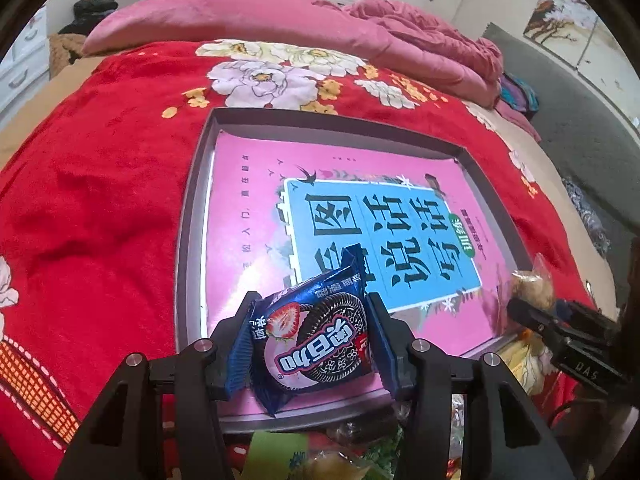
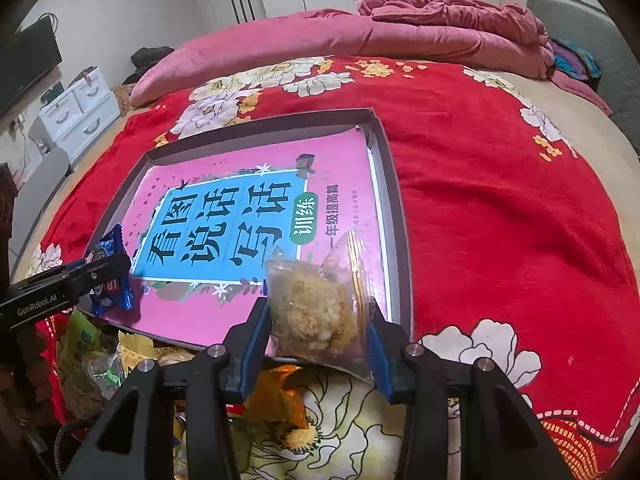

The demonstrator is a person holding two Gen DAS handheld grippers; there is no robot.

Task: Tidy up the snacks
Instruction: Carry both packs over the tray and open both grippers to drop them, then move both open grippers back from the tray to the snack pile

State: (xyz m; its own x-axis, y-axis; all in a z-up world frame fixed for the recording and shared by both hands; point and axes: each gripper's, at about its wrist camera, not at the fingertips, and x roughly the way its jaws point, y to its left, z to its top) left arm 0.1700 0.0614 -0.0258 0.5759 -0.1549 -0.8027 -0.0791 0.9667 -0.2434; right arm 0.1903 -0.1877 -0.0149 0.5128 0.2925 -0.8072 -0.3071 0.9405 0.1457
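Observation:
My left gripper (image 1: 310, 344) is shut on a blue strawberry sandwich-cookie packet (image 1: 312, 336), held over the near left edge of a grey tray (image 1: 188, 216). My right gripper (image 2: 318, 328) is shut on a clear bag with a crumbly brown pastry (image 2: 316, 312), held over the tray's (image 2: 400, 216) near right corner. A pink book with a blue title panel (image 1: 360, 224) lies flat in the tray and shows in the right wrist view too (image 2: 240, 220). The right gripper and pastry bag (image 1: 532, 280) show at the right of the left wrist view; the left gripper with the cookie packet (image 2: 110, 276) shows at the left of the right wrist view.
The tray lies on a bed with a red floral blanket (image 1: 100, 200). A heap of loose snack packets (image 2: 104, 360) lies at the near edge below the tray, including an orange wrapper (image 2: 280, 396). A pink duvet (image 2: 360, 36) lies along the far side. White drawers (image 2: 76, 116) stand at left.

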